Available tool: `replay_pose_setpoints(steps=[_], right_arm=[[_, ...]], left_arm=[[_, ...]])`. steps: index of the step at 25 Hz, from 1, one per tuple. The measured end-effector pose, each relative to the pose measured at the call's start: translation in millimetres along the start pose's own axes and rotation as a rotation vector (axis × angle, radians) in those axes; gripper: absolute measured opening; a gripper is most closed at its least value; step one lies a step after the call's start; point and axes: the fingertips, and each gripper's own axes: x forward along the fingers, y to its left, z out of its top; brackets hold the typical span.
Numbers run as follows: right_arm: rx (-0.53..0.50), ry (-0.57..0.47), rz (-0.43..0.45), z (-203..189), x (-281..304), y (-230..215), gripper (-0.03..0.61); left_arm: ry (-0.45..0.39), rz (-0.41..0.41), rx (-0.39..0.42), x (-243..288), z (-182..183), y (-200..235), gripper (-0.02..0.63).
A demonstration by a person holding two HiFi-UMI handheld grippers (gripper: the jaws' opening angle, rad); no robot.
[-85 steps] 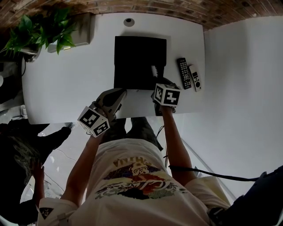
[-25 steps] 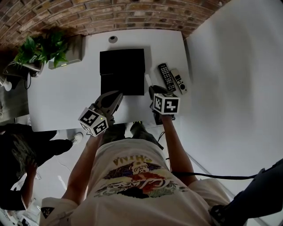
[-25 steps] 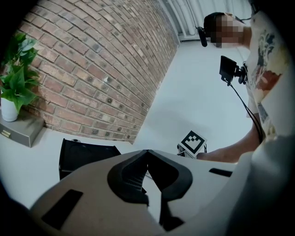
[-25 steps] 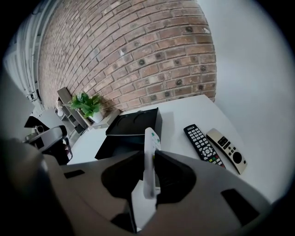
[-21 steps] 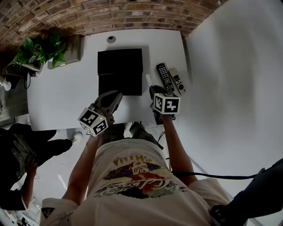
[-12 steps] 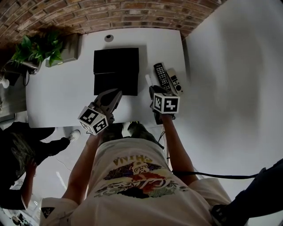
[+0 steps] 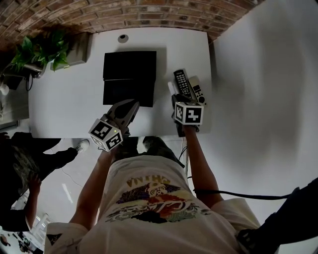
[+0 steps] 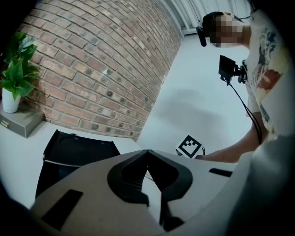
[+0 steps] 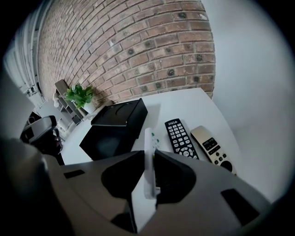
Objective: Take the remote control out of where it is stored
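— Remote control (image 7: 171,89), the slim white plastic one: where does the head view put it?
— Out of the open black rectangular box (image 7: 129,79). The right gripper (image 7: 178,101) holds the remote control above the white bench (image 7: 64,99), right of the box and just beside a long black button-covered remote (image 7: 181,82). A cream remote (image 7: 197,90) lies alongside that one, on its right.
— And the left gripper (image 7: 130,108)?
— Near the bench's front edge, in front of the box and apart from it. A green leafy plant (image 7: 42,49) stands at the far left corner, by the red brick wall (image 7: 124,15).
— What does the left gripper view give?
— Its jaws are clenched tip to tip with nothing between them. Beyond them are the box (image 8: 73,152), its lid tilted up, and the right gripper's black-and-white marker cube (image 8: 190,146). The plant (image 8: 14,73) is in a white pot on a grey block (image 8: 20,122), and a person in a printed T-shirt (image 8: 269,69) shows at the right.
— The right gripper view?
— There the jaws are clamped on the remote control (image 9: 148,138), which stands on its thin edge and points away, toward the strip of bench between the box (image 9: 115,129) and the black remote (image 9: 182,138). Small green marks show near its far end. The cream remote (image 9: 212,148) lies just right of the black one. Whether the held remote's tip touches the bench I cannot tell.
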Motion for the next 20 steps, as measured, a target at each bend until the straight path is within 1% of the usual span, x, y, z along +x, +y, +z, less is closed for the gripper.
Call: replay_pose_setpoints(steps=[5, 8, 14, 20], right_arm=[[-0.022, 0.026, -0.022, -0.2, 14.8, -8.3, 0.075], [-0.064, 0.042, -0.045, -0.1, 22.8, -9.9, 0.075], [-0.135, 0.061, -0.060, -8.7, 39.5, -10.1, 0.075], [-0.145, 0.058, -0.056, -8.6, 46.5, -3.8, 0.074]], left_arm=[[0.009, 0.016, -0.025, 5.1, -4.6, 3.9, 0.003], [0.015, 0.026, -0.031, 6.2, -5.8, 7.2, 0.003], [0.019, 0.042, -0.045, 3.8, -10.1, 10.6, 0.003], [0.023, 0.052, -0.062, 0.1, -14.0, 12.6, 0.003]])
